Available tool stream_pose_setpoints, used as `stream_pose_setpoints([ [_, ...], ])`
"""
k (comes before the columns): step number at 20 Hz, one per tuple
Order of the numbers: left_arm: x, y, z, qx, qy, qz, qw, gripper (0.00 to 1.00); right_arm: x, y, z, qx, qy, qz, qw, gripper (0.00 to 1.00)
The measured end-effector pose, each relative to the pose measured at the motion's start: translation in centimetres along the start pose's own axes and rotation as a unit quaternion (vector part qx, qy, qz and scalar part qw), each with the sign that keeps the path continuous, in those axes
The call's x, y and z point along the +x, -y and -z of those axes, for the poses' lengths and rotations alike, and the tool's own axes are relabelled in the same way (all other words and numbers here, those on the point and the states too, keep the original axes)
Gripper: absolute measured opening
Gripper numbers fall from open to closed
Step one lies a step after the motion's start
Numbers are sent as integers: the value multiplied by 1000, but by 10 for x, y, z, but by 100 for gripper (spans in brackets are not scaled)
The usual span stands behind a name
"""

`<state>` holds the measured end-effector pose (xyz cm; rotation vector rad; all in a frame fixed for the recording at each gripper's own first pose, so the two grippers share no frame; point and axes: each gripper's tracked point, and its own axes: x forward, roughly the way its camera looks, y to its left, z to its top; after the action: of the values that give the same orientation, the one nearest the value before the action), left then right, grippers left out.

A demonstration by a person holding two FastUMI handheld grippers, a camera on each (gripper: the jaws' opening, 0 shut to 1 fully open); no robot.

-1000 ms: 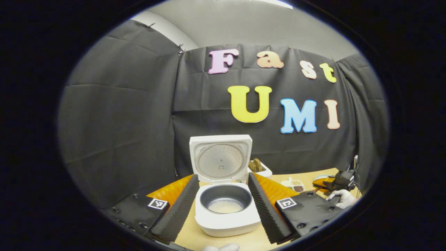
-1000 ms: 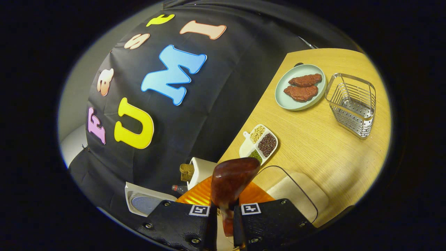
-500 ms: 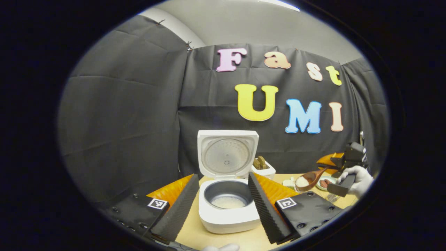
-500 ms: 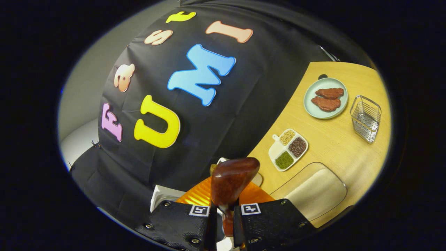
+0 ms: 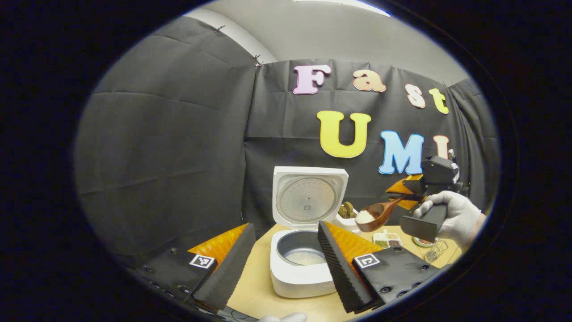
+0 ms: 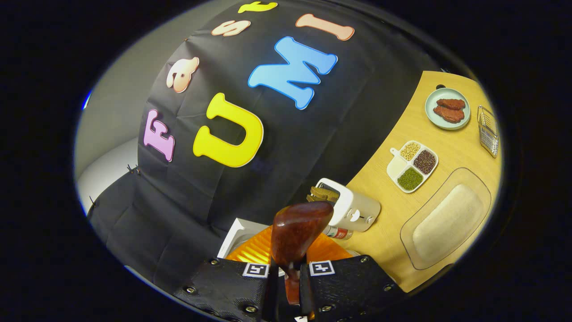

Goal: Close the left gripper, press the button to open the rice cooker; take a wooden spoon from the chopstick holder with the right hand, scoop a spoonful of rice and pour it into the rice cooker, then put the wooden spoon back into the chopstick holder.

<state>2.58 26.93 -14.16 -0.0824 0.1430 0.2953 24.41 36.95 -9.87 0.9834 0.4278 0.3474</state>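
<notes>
So the right tool (image 6: 286, 286) is clamped tight on the wooden spoon (image 5: 375, 215), which has a heap of rice in its bowl and hangs up in the air just right of the rice cooker (image 5: 301, 268). Cooker's lid is flipped up, some rice already inside. Left tool (image 5: 286, 268) has its fingers spread wide apart, framing the cooker on the table (image 5: 259, 290).

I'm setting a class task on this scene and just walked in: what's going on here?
A person's gloved hand holds the right gripper, its fingers shut on a wooden spoon loaded with rice. The spoon hangs in the air to the right of the rice cooker, not yet over it. The cooker's lid stands open, with some rice already in the pot. The left gripper is open, holding nothing.
</notes>
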Motion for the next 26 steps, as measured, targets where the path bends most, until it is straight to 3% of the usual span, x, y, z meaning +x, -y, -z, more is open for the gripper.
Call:
stream_pose_setpoints([
  [10, -11, -34, 14, 9, -14, -39, 999, 96, 44, 5, 108, -86, -44, 16, 995, 18],
  [16, -19, -51, 20, 13, -19, -54, 998, 97, 45, 5, 115, -146, -30, 15, 989, 18],
  [22, -19, -57, 25, 16, -21, -57, 998, 97, 43, -9, 115, -311, 16, 2, 950, 18],
  [26, -19, -59, 25, 14, -23, -61, 998, 98, 41, -20, 120, -417, 39, -5, 908, 18],
])
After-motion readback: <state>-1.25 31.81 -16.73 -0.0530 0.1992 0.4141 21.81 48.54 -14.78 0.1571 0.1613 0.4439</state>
